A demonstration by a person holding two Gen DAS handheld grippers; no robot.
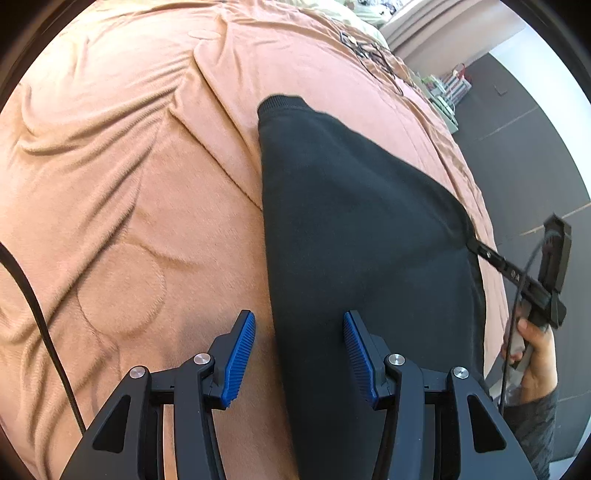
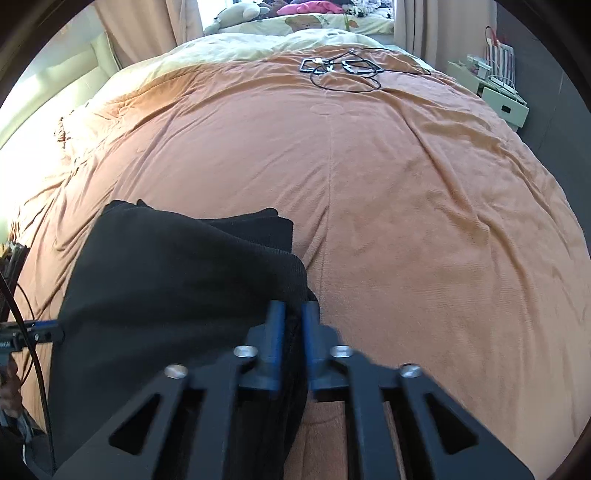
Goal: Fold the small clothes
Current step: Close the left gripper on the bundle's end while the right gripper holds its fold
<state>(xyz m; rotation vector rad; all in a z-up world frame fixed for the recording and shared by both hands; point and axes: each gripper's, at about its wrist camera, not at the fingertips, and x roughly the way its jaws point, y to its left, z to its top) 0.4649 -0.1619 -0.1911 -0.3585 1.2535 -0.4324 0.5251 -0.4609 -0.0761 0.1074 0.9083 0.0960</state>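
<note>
A black garment (image 1: 351,229) lies folded lengthwise on the orange bedspread (image 1: 129,184). My left gripper (image 1: 299,354) is open, its blue pads on either side of the garment's left edge, just above the cloth. My right gripper (image 2: 293,321) is shut on the garment's (image 2: 177,280) right corner, with the fabric bunched between the blue pads. In the left wrist view the right gripper (image 1: 476,245) reaches the garment's right edge, held by a hand (image 1: 532,354).
The orange bedspread (image 2: 406,203) covers a wide bed. Black cables and small frames (image 2: 340,68) lie at its far end. Pillows and plush toys (image 2: 295,18) are beyond. A white bedside cabinet (image 2: 498,96) stands at right. Grey floor (image 1: 524,140) borders the bed.
</note>
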